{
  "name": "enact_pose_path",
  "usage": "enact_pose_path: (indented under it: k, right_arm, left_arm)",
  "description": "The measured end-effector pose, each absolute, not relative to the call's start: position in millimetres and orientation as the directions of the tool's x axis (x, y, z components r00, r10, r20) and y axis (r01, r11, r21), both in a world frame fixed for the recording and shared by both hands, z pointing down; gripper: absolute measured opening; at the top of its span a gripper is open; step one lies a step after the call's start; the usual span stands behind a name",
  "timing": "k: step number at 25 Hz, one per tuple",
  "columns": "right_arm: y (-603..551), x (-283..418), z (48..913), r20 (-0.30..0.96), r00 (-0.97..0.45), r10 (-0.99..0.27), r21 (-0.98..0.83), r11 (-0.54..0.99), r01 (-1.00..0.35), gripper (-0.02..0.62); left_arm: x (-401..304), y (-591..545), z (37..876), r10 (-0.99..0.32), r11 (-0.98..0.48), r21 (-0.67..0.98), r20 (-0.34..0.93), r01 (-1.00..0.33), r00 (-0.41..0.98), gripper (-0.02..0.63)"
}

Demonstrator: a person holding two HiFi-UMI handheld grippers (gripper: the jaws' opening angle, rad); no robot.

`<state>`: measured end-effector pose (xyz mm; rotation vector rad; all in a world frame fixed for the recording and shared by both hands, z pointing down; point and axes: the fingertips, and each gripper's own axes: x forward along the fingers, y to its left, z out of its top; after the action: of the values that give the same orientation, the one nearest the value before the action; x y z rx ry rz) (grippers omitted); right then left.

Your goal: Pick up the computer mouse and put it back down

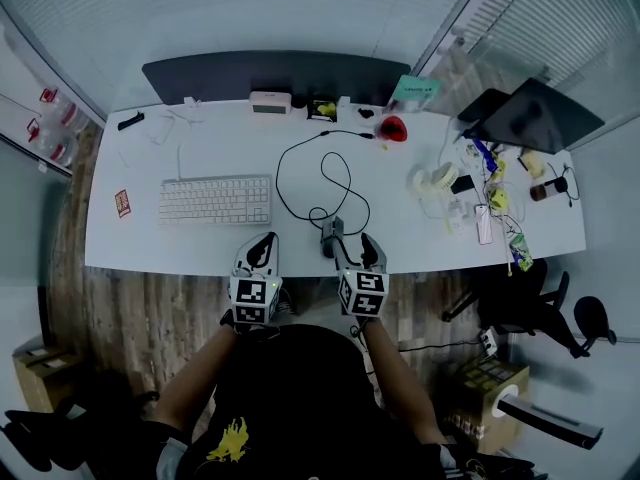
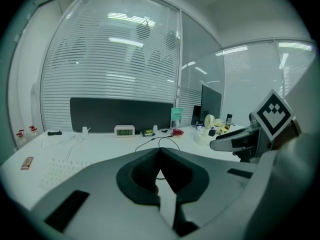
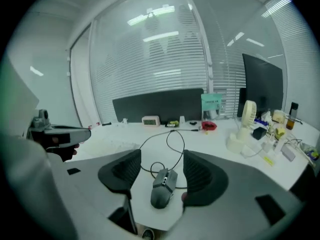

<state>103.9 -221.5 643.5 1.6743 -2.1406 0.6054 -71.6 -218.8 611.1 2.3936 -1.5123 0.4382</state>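
At the left of the white table [image 1: 130, 243] lay a pale keyboard [image 1: 215, 199], well apart from the task and no obstacle to it. Just right of it, over the table's near edge, the left tool [image 2: 160, 155] was held with its jaws pressed together and nothing between them; it seemed parked there only to keep out of the way. Next came the computer mouse [image 3: 164, 187], a dark grey one, resting flat on the table close to the near edge, its nose pointing away from the person. The right tool [image 3: 160, 176] stood around it with its jaws about half apart, 1 on each side of the mouse, and a gap showed on both sides, so nothing was gripped. That spacing suited either a fresh approach or a release just made; the frames did not settle which. The mouse's cable [image 1: 349, 133] ran off in 2 loose loops toward the back of the table, slack enough that a lift would probably not tug it. Farther right stood a small white fan [image 3: 246, 115] amid desk clutter, clear of the tool's path.
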Motion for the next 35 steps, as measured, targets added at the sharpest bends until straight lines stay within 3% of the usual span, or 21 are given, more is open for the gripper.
enact_pose_path:
  k: [9,19,25,35]
  right_arm:
    - [-206.7,115.0,482.5,0.219,-0.234,-0.947,-0.048,0.229,-0.972,0.221]
    - [-209.0,128.8,370.7,-0.03,-0.196,-0.98,0.02,0.195,-0.981,0.137]
    - [-198.7,122.6,333.9,-0.09,-0.221,-0.971,0.076,0.215,-0.974,0.102]
    - [-194.3,129.3,348.4,-0.049,-0.192,-0.98,0.011,0.191,-0.981,0.027]
  left_arm:
    - [-93.3,-219.3,495.8,-0.911,-0.364,0.022,0.198,-0.931,0.36,0.013]
    - [-96.6,-226.8,394.3,-0.929,-0.37,-0.013,-0.001,-0.929,0.371,0.014]
    - [-90.1,-229.2,361.1,-0.917,-0.392,-0.077,-0.046,-0.917,0.396,0.012]
    - [-113.4,-218.3,352.8,-0.922,-0.378,-0.088,-0.058,-0.922,0.384,0.013]
